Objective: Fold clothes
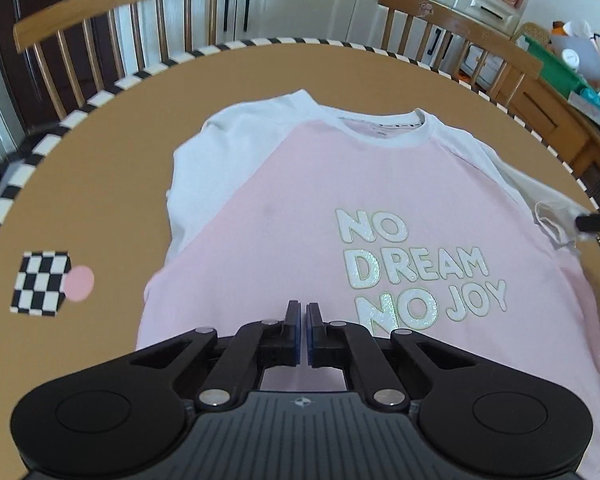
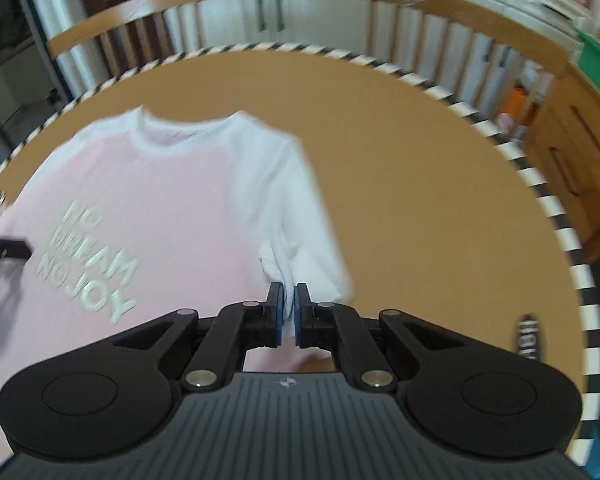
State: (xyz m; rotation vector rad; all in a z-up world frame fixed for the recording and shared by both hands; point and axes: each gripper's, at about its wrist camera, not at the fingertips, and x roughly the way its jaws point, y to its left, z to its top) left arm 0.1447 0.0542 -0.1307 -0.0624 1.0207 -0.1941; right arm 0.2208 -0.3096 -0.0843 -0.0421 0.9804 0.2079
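- Your left gripper [image 1: 303, 312] is closed up, jaws nearly touching with nothing pinched between them. It sits over the lower pink part of the t-shirt [image 1: 300, 208], just left of the sparkly "NO DREAM NO JOY" print [image 1: 412, 268].
- Your right gripper [image 2: 287, 300] is clamped on a bunched bit of the white sleeve [image 2: 288, 208], and you can see fabric squeezed between the blue pads. In the left wrist view its dark tip shows up at the far right edge, right at that crumpled sleeve end.
- The shirt lies front up on the brown table [image 1: 112, 184], collar pointing away from you toward the far edge. The other white sleeve looks folded in along the shirt's left side.
- Out past the shirt there's a checkered marker with a pink dot [image 1: 44, 282] on the table off to the left, well apart from the fabric.
- The table's rim has a black-and-white stripe [image 1: 100, 98], with wooden chairs [image 1: 112, 12] behind it and white cabinets further back.
- Right wrist view is kinda blurry.
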